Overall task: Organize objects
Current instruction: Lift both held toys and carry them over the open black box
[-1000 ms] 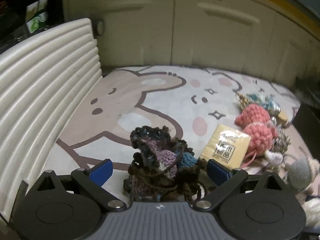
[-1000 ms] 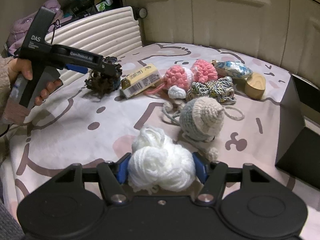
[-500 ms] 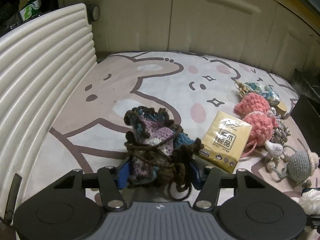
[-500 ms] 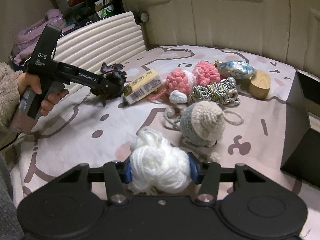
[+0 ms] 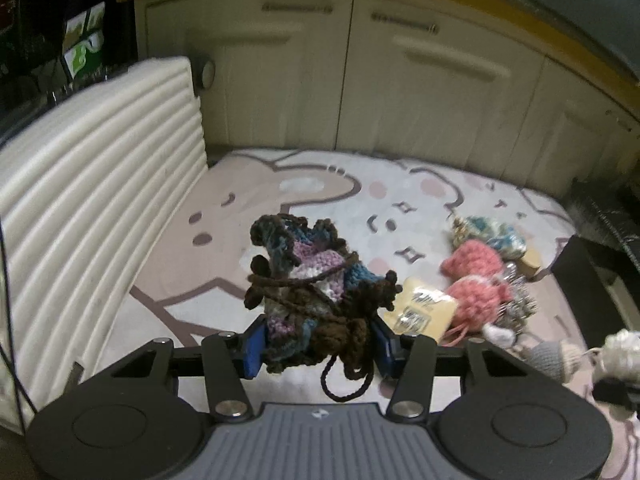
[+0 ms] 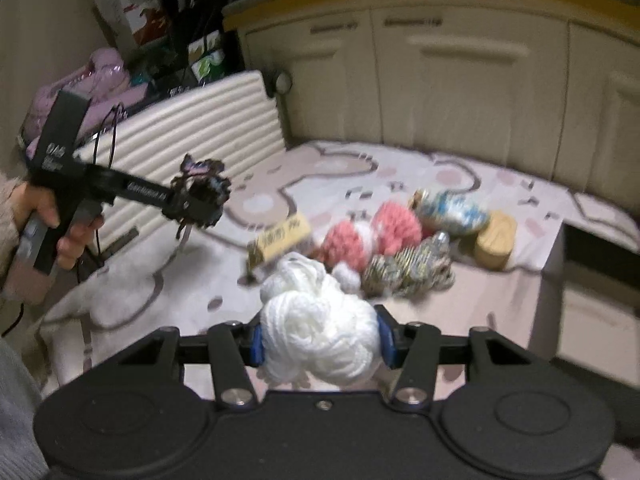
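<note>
Left gripper (image 5: 318, 340): blue pads pressed against both sides of a dark crocheted bundle (image 5: 308, 284), holding it above the printed blanket (image 5: 224, 264). The bundle is a crumpled knit of brown, teal, purple and white yarn, wound with loose brown strands. It stands roughly upright between the fingers, its long axis rising from the pads up and slightly toward the left finger; a brown strand hangs in a loop below the pads. In the right wrist view the same gripper (image 6: 198, 204) is seen from the side, carrying the bundle clear of the surface.

Right gripper (image 6: 320, 340): blue pads closed on the flanks of a white yarn ball (image 6: 316, 320). The ball is soft and lumpy, made of thick looped strands, with a smaller lobe projecting forward beyond the fingertips. It is broadly round; no clear long axis can be determined.

Beyond the right fingertips, on the blanket: a yellow tissue pack (image 6: 280, 240) ahead toward the left finger; two pink crocheted balls (image 6: 372, 236) directly ahead; a braided multicoloured cord bundle (image 6: 412, 268) ahead toward the right finger; a blue-and-white patterned item (image 6: 452, 212) and a wooden block (image 6: 494, 238) farther out. The frame is motion-blurred.
</note>
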The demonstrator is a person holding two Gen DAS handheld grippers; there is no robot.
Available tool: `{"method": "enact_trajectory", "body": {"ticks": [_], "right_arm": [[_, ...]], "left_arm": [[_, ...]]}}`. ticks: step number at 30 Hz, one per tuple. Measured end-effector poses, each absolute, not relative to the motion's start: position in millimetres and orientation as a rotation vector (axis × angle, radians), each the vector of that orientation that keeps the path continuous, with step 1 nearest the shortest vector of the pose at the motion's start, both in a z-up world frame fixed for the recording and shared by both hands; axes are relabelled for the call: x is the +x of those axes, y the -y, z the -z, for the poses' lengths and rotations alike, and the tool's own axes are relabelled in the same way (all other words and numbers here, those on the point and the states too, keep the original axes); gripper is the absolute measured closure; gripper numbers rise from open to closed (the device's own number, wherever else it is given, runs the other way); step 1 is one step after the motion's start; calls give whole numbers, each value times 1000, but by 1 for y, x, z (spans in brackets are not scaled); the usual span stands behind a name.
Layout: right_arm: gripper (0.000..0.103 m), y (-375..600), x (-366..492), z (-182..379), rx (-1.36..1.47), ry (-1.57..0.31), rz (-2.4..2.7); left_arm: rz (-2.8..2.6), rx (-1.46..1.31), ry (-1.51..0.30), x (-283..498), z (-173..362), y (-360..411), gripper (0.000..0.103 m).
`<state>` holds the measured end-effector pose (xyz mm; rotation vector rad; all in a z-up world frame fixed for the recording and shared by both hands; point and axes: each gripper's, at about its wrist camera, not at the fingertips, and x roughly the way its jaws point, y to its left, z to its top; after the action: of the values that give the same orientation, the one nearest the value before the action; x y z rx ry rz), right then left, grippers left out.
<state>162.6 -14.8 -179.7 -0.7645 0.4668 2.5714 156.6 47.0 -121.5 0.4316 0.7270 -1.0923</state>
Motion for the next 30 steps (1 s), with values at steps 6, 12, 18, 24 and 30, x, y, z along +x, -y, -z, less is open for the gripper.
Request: {"method": "enact_trajectory", "body": {"ticks": [6,12,18,24,30], "right_arm": [[50,13,164,148,-746,-390,-2498],[50,15,169,123,-723,-357,-2437],[50,16,179,96,-698,-327,-2380],[50,14,191,69,-673,-350,-2312],[50,6,197,45,-647,-384,-2246]], "left_arm": [[1124,444,-710,141,90,-54,50],[1168,464,-676,121,58,-66,50],[1216,477,-658,101,28,-73,50],[1279,495,-614,76,0,-77,50],[1333,512,-568,52,-23,-70,50]]}}
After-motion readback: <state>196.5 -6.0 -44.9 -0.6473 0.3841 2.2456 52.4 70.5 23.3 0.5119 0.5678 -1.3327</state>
